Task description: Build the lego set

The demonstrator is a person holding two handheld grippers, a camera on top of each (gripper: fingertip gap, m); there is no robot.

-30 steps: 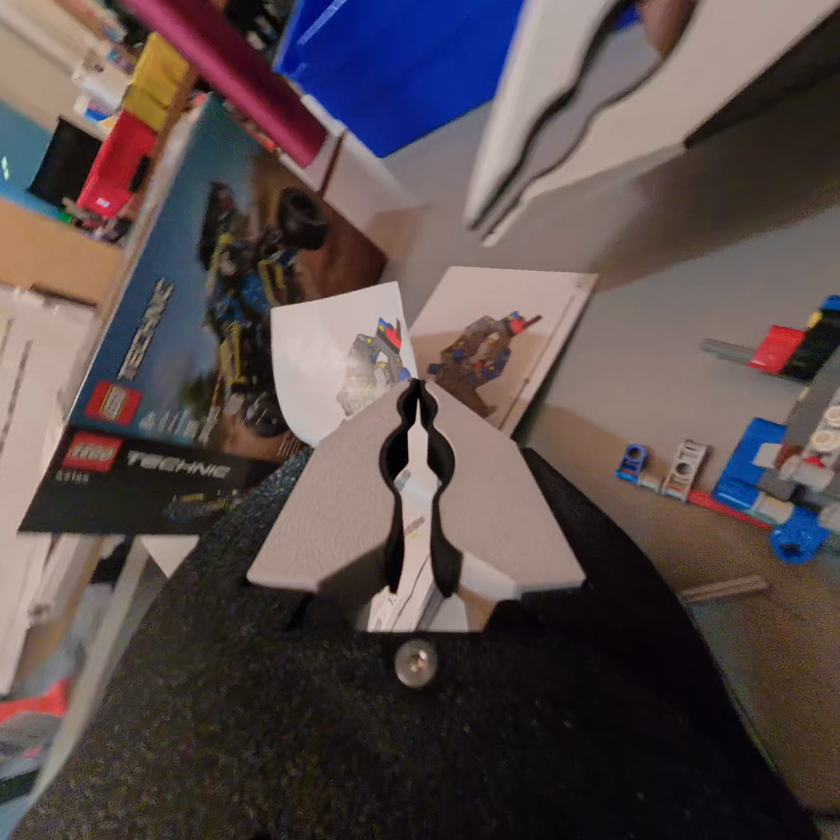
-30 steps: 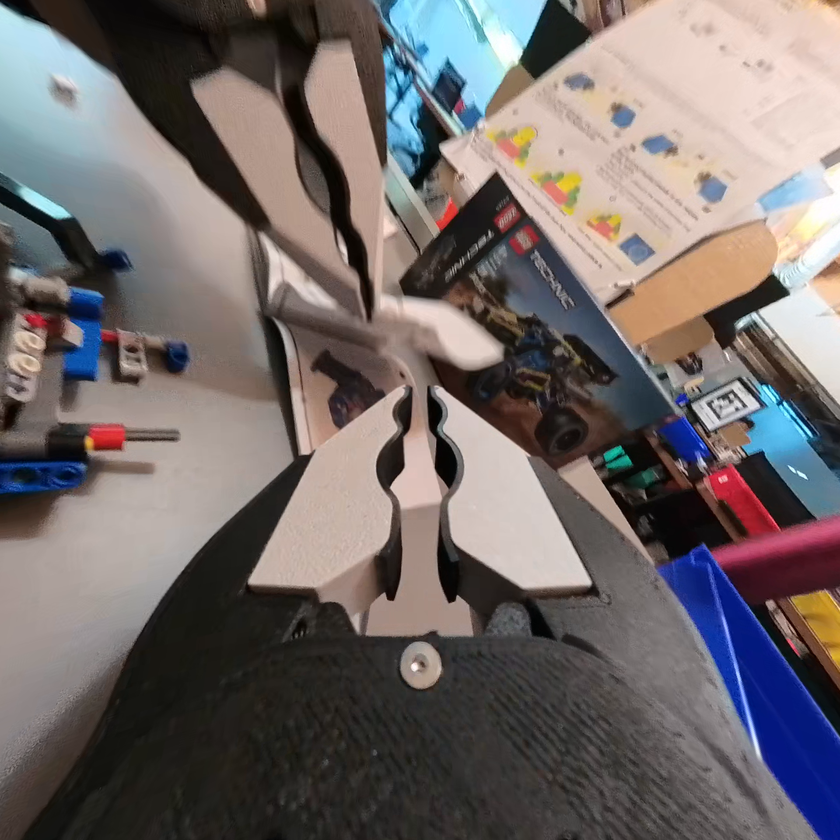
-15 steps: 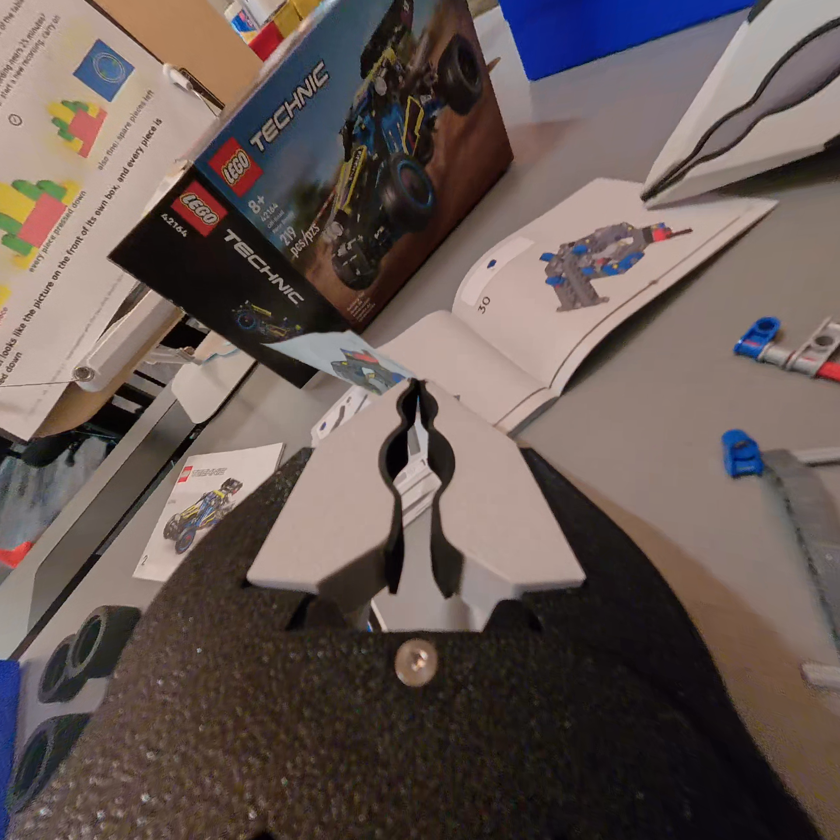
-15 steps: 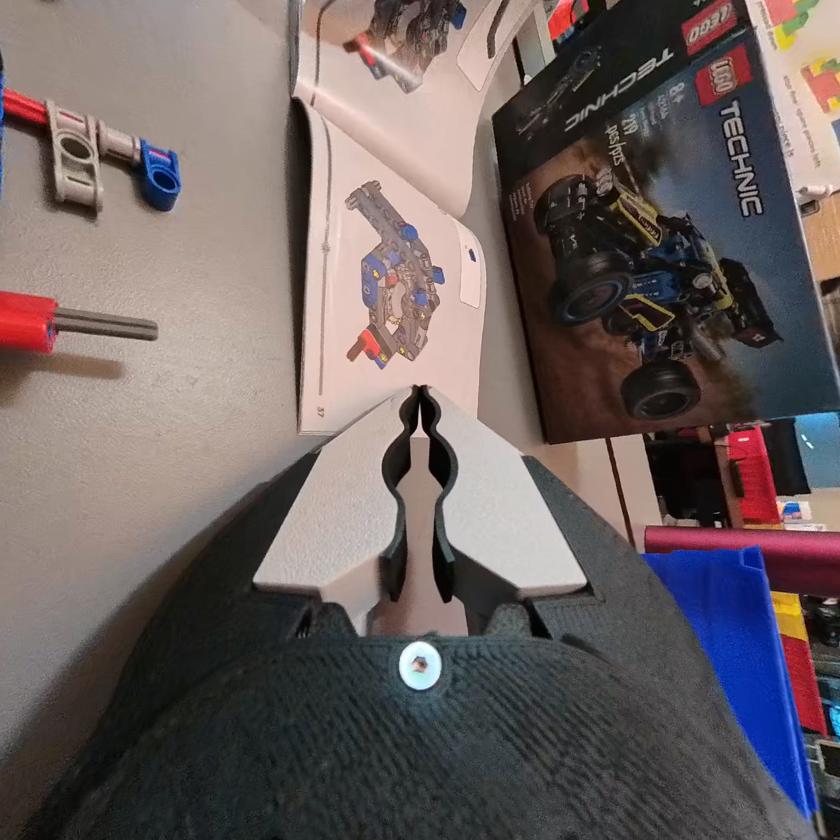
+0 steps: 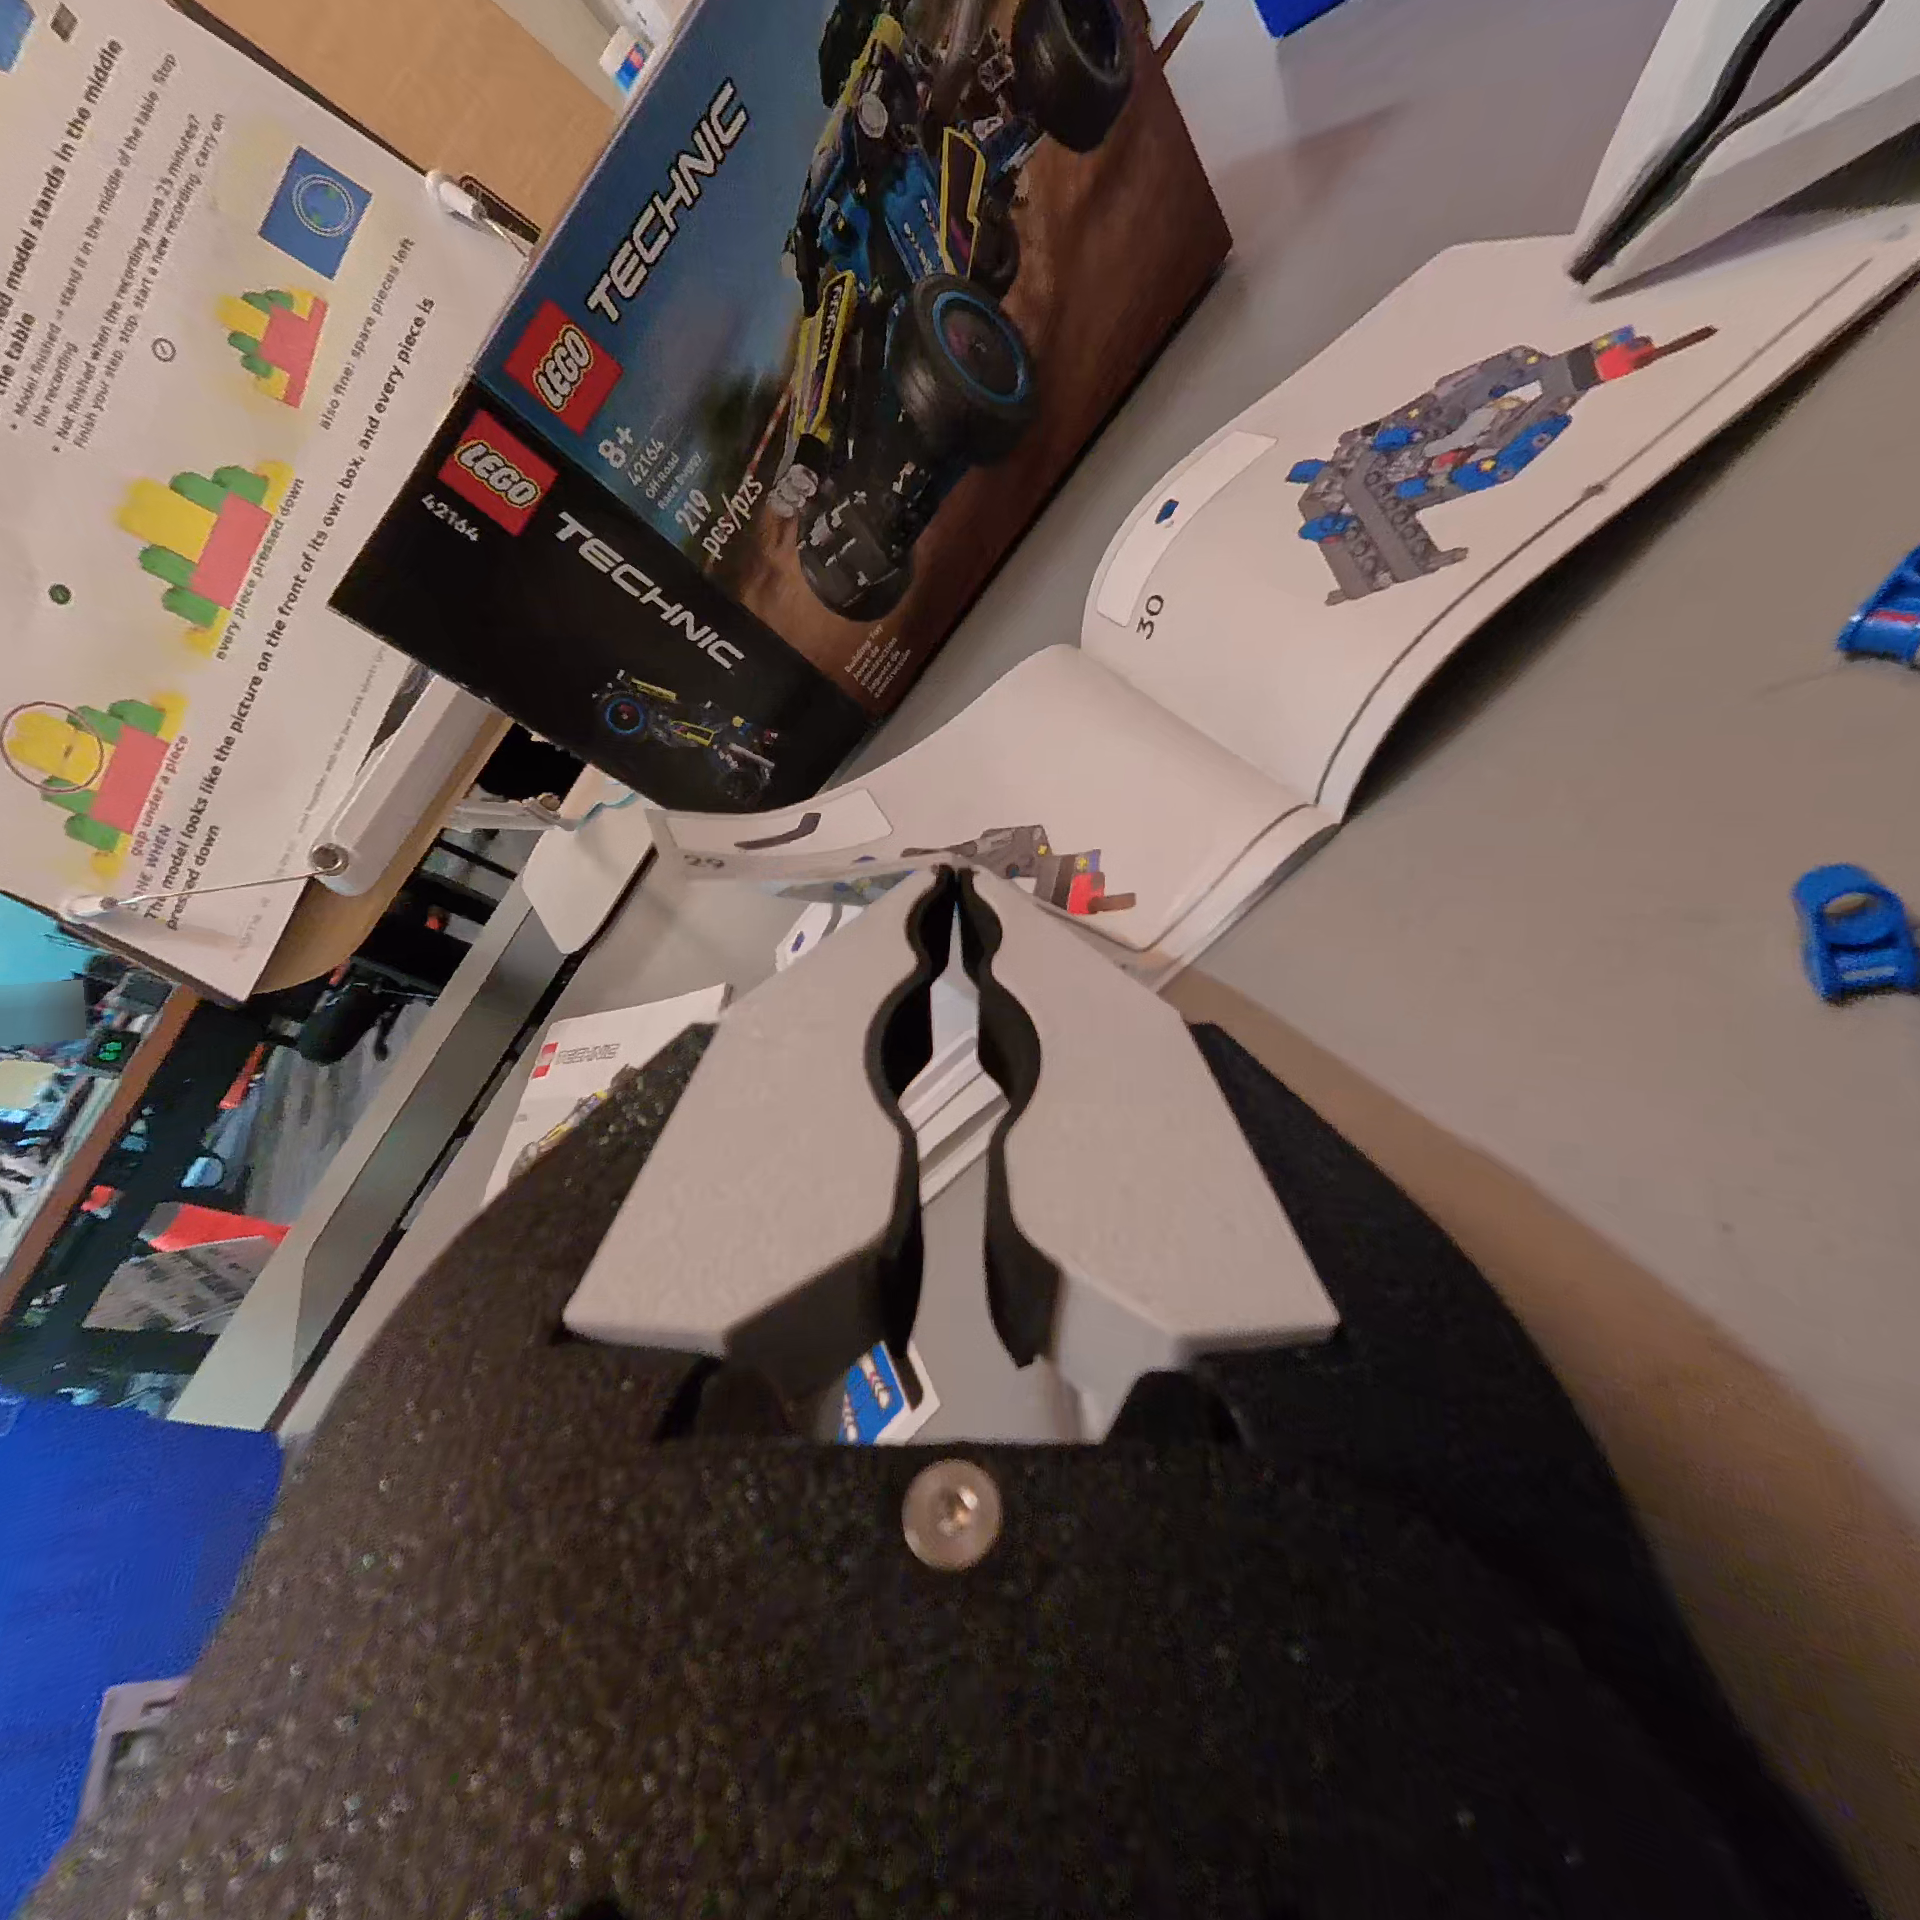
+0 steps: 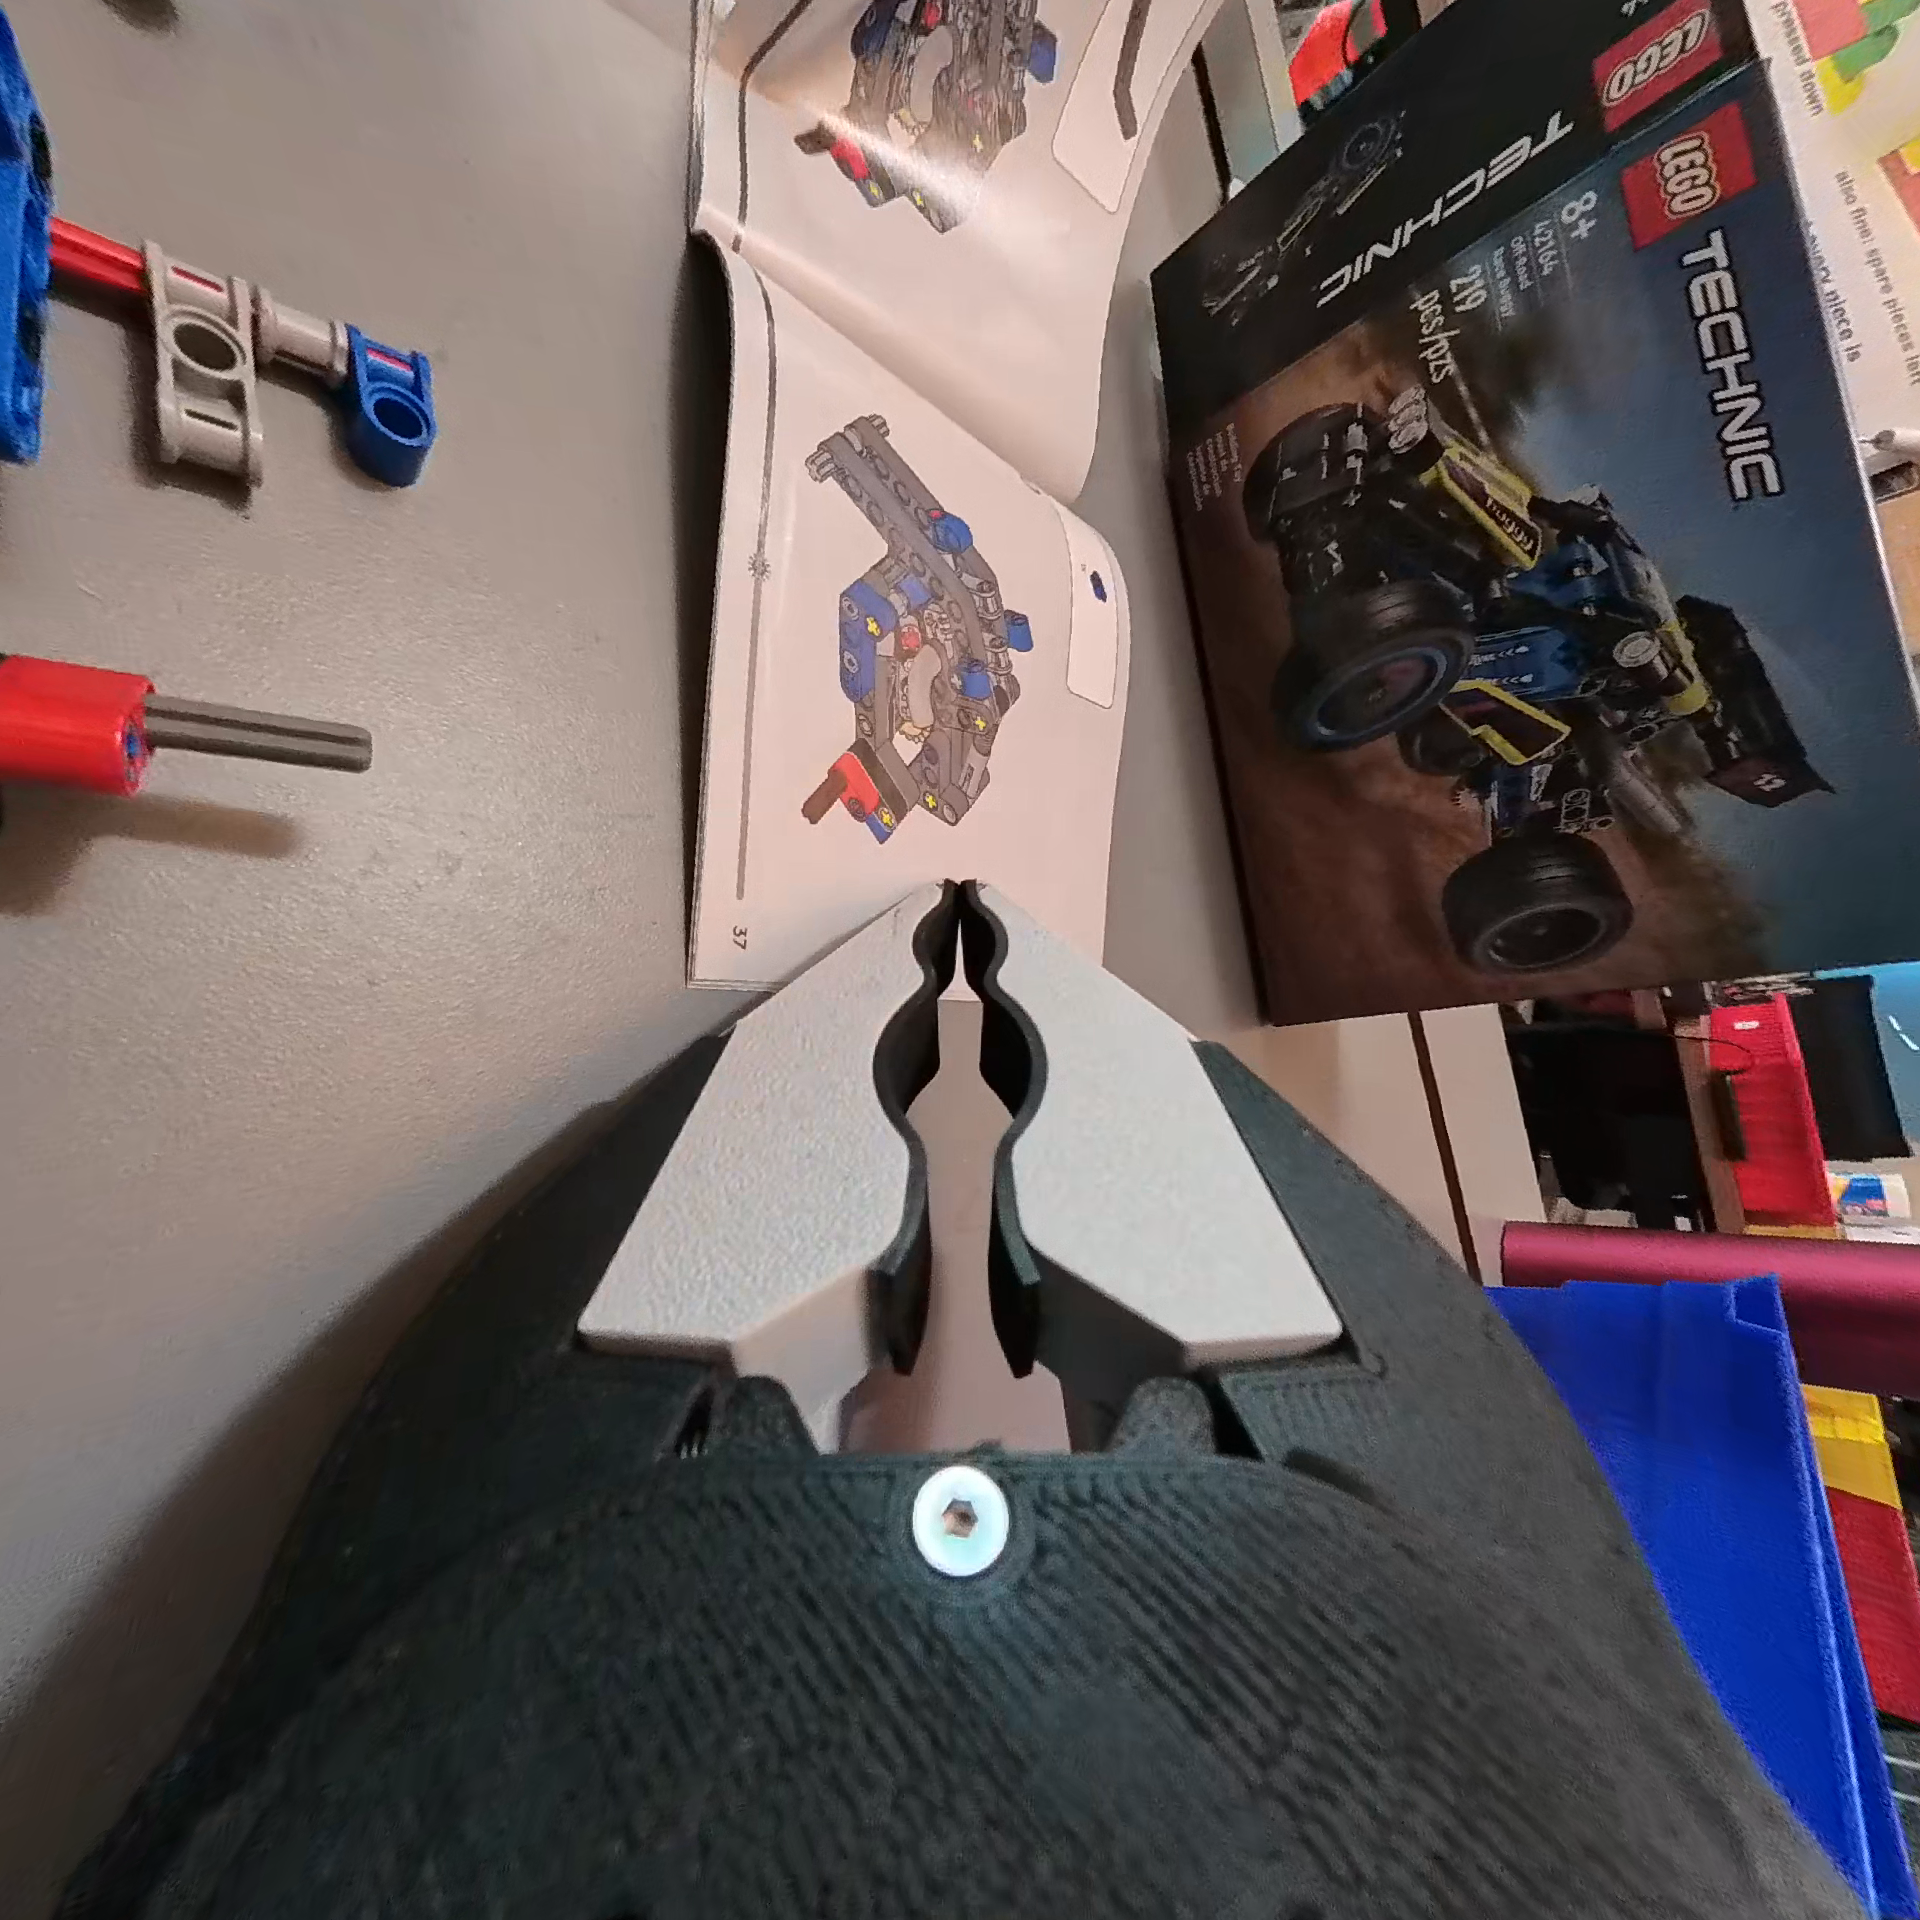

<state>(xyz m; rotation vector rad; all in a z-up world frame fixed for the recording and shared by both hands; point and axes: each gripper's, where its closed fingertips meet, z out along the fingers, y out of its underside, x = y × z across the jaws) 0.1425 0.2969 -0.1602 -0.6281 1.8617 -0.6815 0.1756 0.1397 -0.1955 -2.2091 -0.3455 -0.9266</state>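
The open instruction booklet (image 5: pixel 1351 582) lies on the grey table (image 5: pixel 1558 1091) and also shows in the right wrist view (image 6: pixel 904 644). Its left page curls upward. My left gripper (image 5: pixel 954 883) is shut, its tips just in front of the curled page's edge; I see nothing held between them. My right gripper (image 6: pixel 958 888) is shut and empty over the booklet's near edge, and it also shows in the left wrist view (image 5: pixel 1745 135). A grey connector (image 6: pixel 208 364) with a blue end piece (image 6: pixel 384 416) and a red piece on a grey axle (image 6: pixel 73 727) lie to the left.
The set's box (image 5: pixel 831 364) stands behind the booklet and also shows in the right wrist view (image 6: pixel 1507 520). Two blue parts (image 5: pixel 1855 930) lie on the table. A second booklet (image 5: pixel 613 1081) and a blue bin (image 6: pixel 1714 1558) sit near the table edge. Left tips to right tips: about 15 centimetres. From the right gripper's tips to the grey connector (image 6: pixel 208 364) is close to 11 centimetres.
A second ago both grippers met at a raised booklet page, the right slightly open. Now the page lies turned, both grippers have drawn apart and lower, and the right has closed fully.
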